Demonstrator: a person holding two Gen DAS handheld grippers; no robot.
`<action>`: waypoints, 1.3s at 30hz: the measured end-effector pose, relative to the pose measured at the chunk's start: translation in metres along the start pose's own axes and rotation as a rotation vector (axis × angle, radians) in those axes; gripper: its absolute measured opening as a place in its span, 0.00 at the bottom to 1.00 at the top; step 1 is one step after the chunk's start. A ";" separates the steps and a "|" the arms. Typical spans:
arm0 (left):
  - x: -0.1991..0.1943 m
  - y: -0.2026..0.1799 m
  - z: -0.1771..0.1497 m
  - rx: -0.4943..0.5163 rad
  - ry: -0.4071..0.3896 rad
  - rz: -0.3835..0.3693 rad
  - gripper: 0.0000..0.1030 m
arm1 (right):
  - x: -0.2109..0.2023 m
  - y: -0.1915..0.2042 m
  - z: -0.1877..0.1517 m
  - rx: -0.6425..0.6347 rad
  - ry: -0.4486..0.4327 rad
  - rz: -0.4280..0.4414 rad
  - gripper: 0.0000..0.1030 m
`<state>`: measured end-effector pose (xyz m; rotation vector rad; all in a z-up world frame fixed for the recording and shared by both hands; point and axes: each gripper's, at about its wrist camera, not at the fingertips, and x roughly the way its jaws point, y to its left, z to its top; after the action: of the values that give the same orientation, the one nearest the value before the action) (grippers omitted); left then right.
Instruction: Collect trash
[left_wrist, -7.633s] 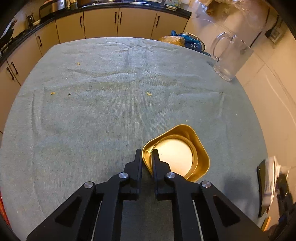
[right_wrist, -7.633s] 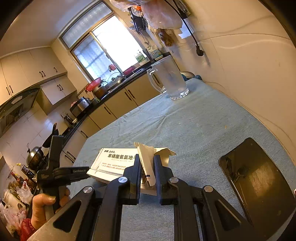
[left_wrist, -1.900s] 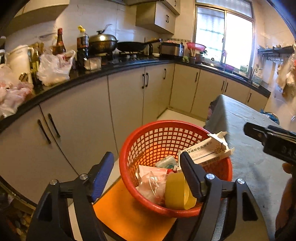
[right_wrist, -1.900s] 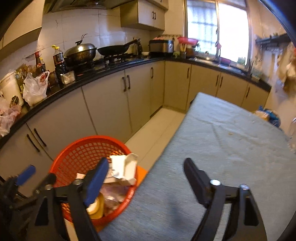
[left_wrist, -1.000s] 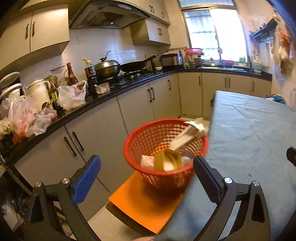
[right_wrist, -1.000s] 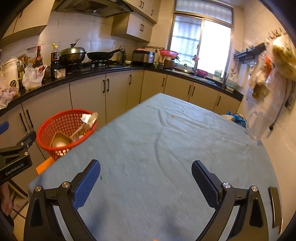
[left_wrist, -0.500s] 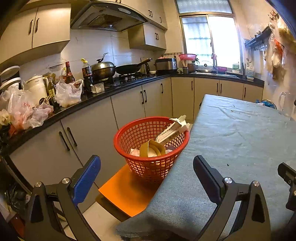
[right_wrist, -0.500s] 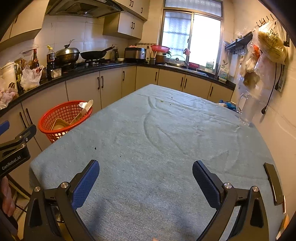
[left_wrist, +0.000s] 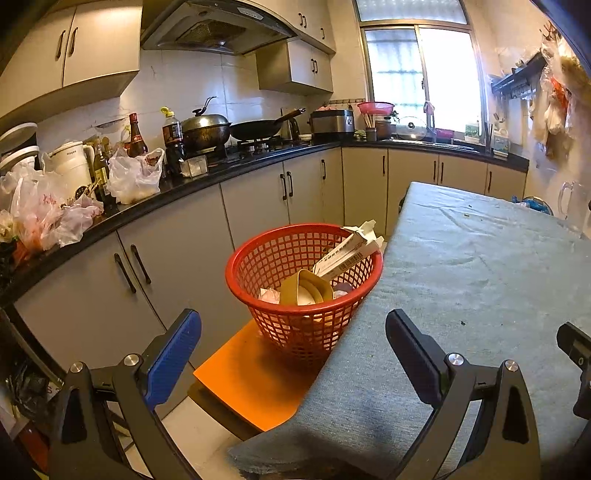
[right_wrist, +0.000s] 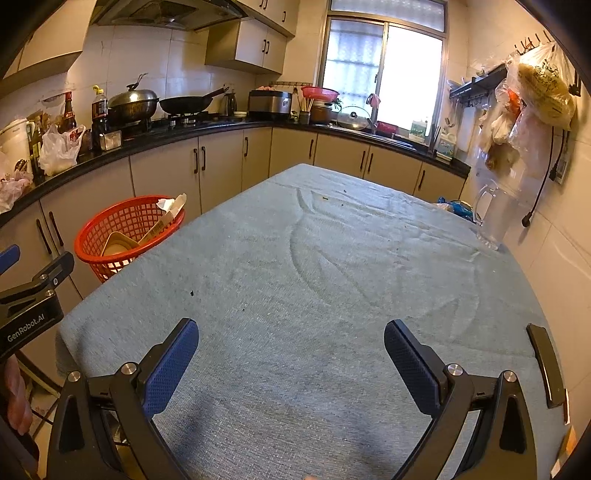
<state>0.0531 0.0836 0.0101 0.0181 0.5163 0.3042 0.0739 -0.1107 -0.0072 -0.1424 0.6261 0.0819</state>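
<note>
- Kitchen cabinets run along the left wall and round under a bright window; on the black counter (left_wrist: 192, 184) sit plastic bags, bottles, a lidded pot and a wok.
- Beside the near left corner of the tabletop (right_wrist: 332, 280), which is covered with a grey-green cloth, a red basket (left_wrist: 258, 254) stands on an orange stool (left_wrist: 255, 380).
- Inside the basket a gold tin (left_wrist: 304, 286) stands on edge among crumpled wrappers, and a white carton (left_wrist: 349, 254) leans with its upper end over the rim on the tabletop side.
- Seen from the left wrist, the left gripper (left_wrist: 293, 350) hangs in front of the basket with its jaws spread wide and nothing between them.
- Seen from the right wrist, the right gripper (right_wrist: 291, 356) is held above the near part of the cloth, jaws likewise wide apart and empty.
- Only a few dark crumbs (right_wrist: 191, 293) lie scattered on the cloth.
- At the far right edge of the tabletop stands a clear glass pitcher (right_wrist: 493, 216), next to the wall.
- A dark phone (right_wrist: 546, 367) lies at the near right edge.
</note>
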 end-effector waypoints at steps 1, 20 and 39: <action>0.001 0.001 0.000 -0.001 0.001 0.001 0.97 | 0.000 0.001 0.000 -0.001 0.001 -0.001 0.99; 0.010 0.001 -0.002 0.001 0.016 -0.006 0.97 | 0.009 0.006 0.000 0.000 0.028 0.000 0.99; 0.013 0.001 -0.004 0.002 0.019 -0.006 0.97 | 0.011 0.009 -0.001 0.000 0.041 -0.004 0.99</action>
<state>0.0621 0.0882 0.0004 0.0159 0.5352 0.2985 0.0814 -0.1016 -0.0158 -0.1455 0.6665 0.0757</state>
